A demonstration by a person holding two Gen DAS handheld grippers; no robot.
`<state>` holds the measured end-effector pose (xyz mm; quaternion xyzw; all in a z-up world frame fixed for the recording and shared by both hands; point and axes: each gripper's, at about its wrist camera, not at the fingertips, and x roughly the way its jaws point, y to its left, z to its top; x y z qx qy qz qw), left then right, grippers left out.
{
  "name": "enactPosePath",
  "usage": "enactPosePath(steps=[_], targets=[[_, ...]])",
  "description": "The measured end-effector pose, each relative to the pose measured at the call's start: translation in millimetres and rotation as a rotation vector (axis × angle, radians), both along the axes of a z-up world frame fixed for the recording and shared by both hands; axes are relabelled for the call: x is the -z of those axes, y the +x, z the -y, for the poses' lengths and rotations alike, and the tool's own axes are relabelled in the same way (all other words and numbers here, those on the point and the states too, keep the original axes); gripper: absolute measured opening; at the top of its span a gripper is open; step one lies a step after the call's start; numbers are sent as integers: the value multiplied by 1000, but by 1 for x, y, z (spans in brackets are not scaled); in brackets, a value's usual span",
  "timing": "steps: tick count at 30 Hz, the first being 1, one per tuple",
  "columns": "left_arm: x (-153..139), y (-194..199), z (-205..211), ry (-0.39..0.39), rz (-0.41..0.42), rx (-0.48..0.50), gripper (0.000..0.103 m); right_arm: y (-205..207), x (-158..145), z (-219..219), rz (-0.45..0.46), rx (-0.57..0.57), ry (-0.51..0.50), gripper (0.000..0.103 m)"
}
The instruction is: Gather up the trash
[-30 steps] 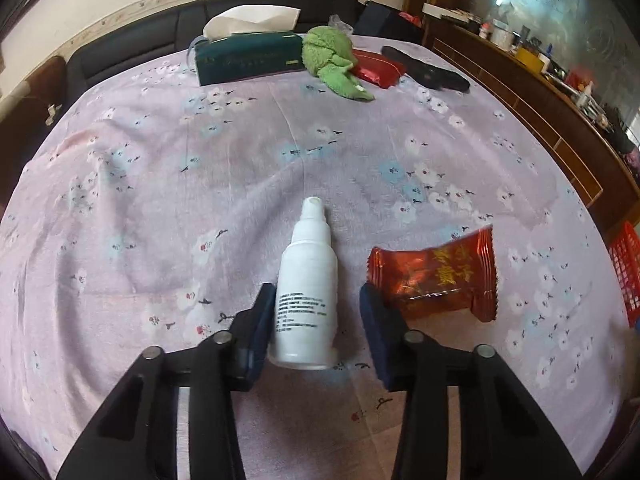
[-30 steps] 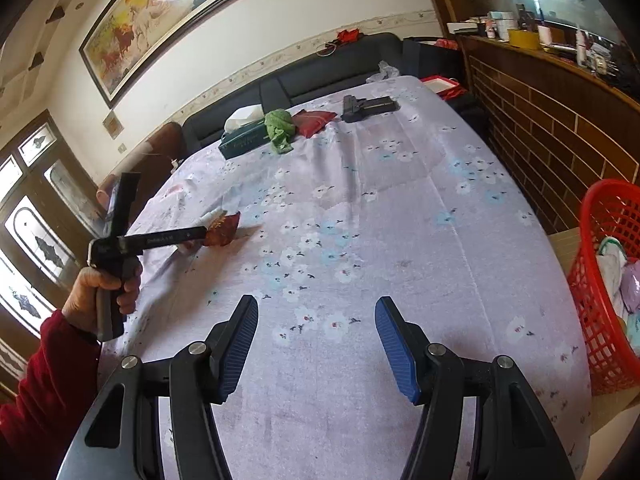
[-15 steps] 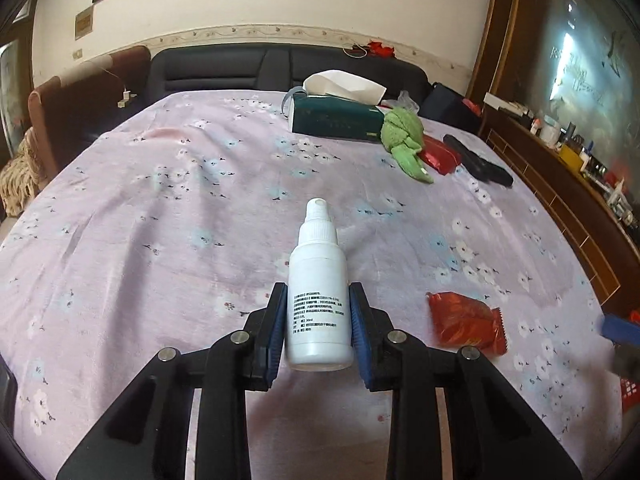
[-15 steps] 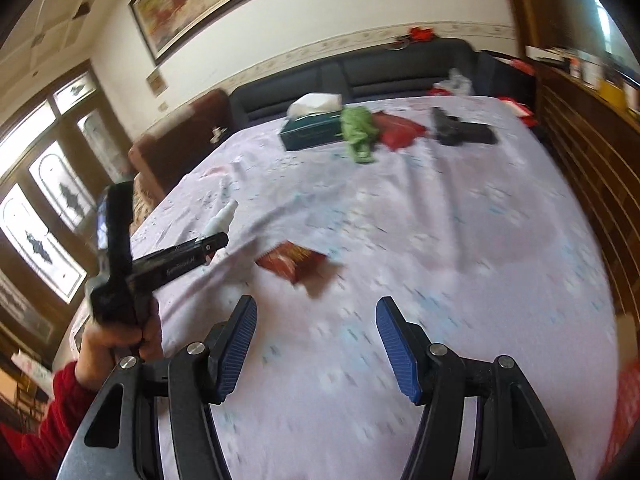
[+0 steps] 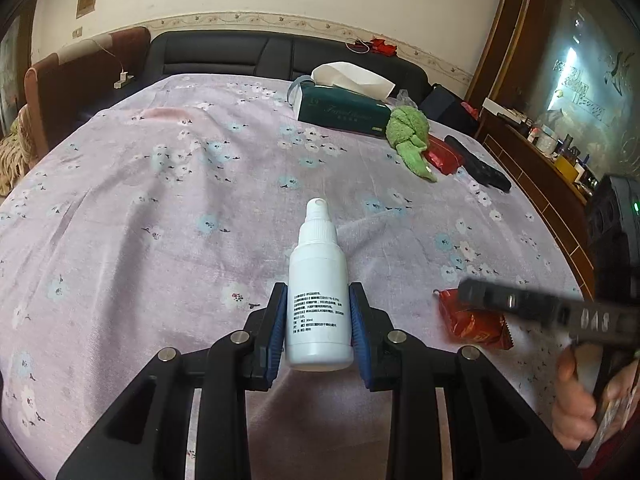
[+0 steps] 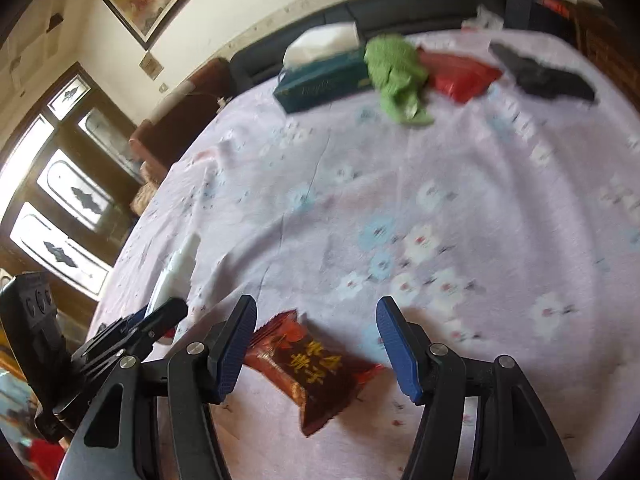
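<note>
Right wrist view smears the far tissue box (image 6: pixel 324 76) and green cloth (image 6: pixel 394 74); the white bottle (image 6: pixel 176 276) at nine o'clock sits half-hidden behind the left gripper (image 6: pixel 160 318).

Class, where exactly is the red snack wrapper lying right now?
In the right wrist view the red snack wrapper lies on the flowered tablecloth, between the open fingers of the right gripper, nearer its left finger.

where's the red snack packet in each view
Left wrist: red snack packet at lower right on the cloth, partly behind the right gripper's dark finger.
Right wrist: red snack packet at bottom centre, between the open right gripper's fingers.
Shared landmark: green tissue box at the far side.
</note>
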<state>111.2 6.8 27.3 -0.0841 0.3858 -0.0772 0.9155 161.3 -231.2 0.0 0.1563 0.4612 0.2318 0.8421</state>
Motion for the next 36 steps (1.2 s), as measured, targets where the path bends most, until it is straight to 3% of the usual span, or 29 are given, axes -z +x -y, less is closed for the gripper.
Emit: enactPosePath(steps=[4, 8, 10, 11, 15, 20, 22, 36], targets=[[-1, -1, 0, 1, 2, 0, 28, -17, -1, -15, 12, -76, -7, 67], [0, -2, 1, 9, 3, 2, 28, -38, -2, -39, 85, -111, -182, 70], [1, -2, 2, 14, 3, 5, 28, -42, 2, -44, 101, -88, -241, 59], [1, -2, 3, 17, 3, 8, 28, -44, 2, -44, 113, -57, -264, 47], [0, -3, 8, 33, 13, 19, 28, -52, -2, -32, 115, -5, -199, 41], [-1, -4, 15, 57, 25, 32, 28, -75, -13, -26, 266, 97, -246, 40], [-1, -5, 19, 73, 33, 37, 28, -76, -13, -22, 277, 117, -249, 40], [-1, -8, 29, 121, 52, 58, 28, -85, -17, -22, 331, 100, -283, 40]])
